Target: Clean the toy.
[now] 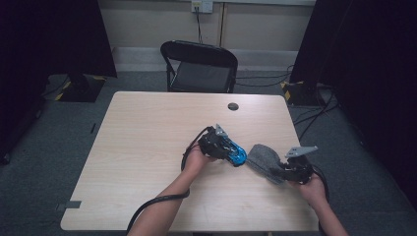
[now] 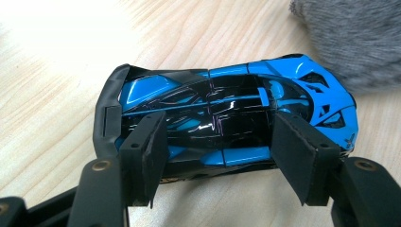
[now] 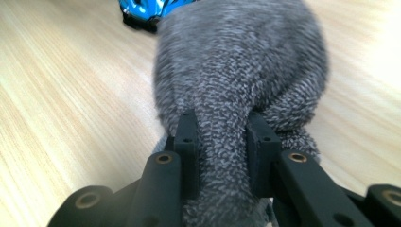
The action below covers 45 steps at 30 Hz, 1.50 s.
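Where the left gripper [image 2: 220, 156] clamps its fingers [image 2: 144, 156] across a blue-and-black toy car [image 2: 227, 111] resting on the worktop [image 1: 147, 147], the right gripper [image 3: 220, 137] has its fingers pinched shut on a grey fuzzy cloth [image 3: 241, 71] just beside the car's nose. Risk: the glossy car body may slip sideways under wiping pressure; the bunched cloth could pull free.
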### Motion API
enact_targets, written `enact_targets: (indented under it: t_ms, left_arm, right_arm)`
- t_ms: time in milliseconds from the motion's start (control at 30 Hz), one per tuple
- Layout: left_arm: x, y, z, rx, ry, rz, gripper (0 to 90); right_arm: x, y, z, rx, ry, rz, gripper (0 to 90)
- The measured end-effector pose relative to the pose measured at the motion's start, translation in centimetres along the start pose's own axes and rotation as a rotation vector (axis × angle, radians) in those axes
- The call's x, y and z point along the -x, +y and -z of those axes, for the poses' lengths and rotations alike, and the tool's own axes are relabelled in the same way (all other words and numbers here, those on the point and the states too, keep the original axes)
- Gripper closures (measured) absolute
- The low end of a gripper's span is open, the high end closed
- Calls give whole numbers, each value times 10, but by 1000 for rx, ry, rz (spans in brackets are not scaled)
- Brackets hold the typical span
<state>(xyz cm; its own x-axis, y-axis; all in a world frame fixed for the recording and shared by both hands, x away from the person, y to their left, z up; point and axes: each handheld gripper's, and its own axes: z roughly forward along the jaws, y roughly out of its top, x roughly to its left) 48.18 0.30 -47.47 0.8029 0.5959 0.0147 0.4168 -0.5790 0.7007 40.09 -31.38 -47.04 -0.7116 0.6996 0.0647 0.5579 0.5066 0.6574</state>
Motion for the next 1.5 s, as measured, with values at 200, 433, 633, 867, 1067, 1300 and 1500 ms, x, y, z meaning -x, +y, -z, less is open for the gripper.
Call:
enact_targets:
  t_ms: [200, 433, 633, 867, 1067, 1300, 1500]
  left_arm:
    - [0, 0, 0, 1, 1, 0, 373]
    - [0, -1, 0, 12, 1, 0, 374]
    - [1, -1, 0, 4, 3, 2, 376]
    - [1, -2, 1, 9, 7, 4, 379]
    - [2, -2, 1, 8, 7, 3, 382]
    - [2, -3, 1, 17, 6, 5, 382]
    - [2, -3, 1, 17, 7, 4, 382]
  right_arm:
    - [13, 10, 13, 66, -43, -58, 704]
    - [29, 42, 2, 133, -81, -110, 703]
    - [29, 71, -24, 110, -86, -74, 703]
    - [26, 98, -55, 84, -76, -42, 698]
    - [26, 109, -77, 76, -56, -42, 699]
    - [22, 118, -95, 67, -45, -25, 698]
    - [24, 122, -106, 59, -32, -31, 699]
